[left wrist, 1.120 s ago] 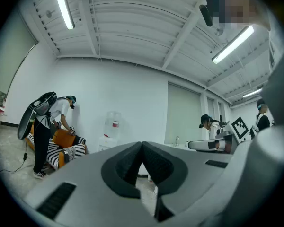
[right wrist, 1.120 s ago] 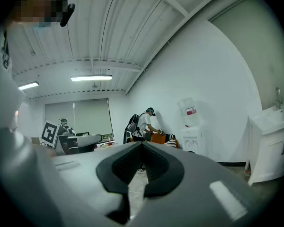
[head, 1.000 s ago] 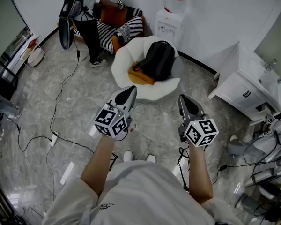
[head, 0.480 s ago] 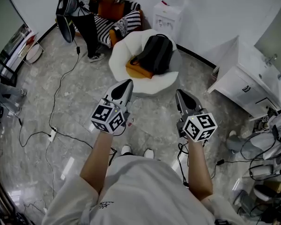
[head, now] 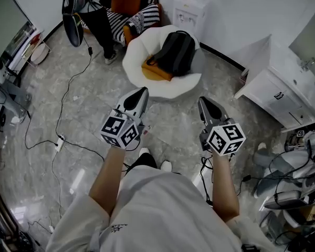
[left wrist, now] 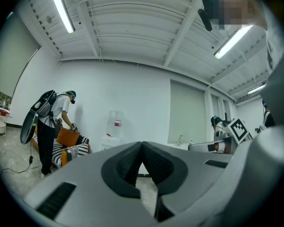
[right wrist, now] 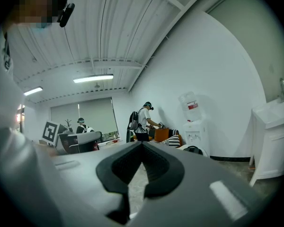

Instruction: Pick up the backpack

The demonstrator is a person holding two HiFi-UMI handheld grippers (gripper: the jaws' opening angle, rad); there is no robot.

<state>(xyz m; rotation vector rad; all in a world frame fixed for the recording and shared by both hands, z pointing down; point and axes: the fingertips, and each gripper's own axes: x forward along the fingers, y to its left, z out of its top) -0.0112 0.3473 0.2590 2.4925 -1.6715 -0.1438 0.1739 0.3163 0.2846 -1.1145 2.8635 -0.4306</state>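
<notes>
A black backpack [head: 177, 51] stands propped in a white round chair [head: 138, 59], beside an orange cushion [head: 156, 71]. In the head view both grippers are held level over the marble floor, short of the chair. The left gripper [head: 141, 92] points toward the chair's front rim and is shut with nothing in it. The right gripper [head: 203, 102] sits to the right, also shut and empty. In the right gripper view the backpack [right wrist: 195, 150] shows small and far beyond the shut jaws of the right gripper [right wrist: 142, 146]. The left gripper [left wrist: 142, 145] has its jaws touching there, and the backpack is hidden.
A water dispenser [head: 190, 13] stands against the wall behind the chair. A white sink cabinet [head: 281, 87] is at the right. A person [head: 97, 21] bends over a striped sofa [head: 144, 19] at the top left. Cables [head: 68, 101] and a power strip [head: 59, 155] lie on the floor at the left.
The chair and backpack sit slightly higher in the head view. The right gripper has sunk a little. Both grippers stay shut.
</notes>
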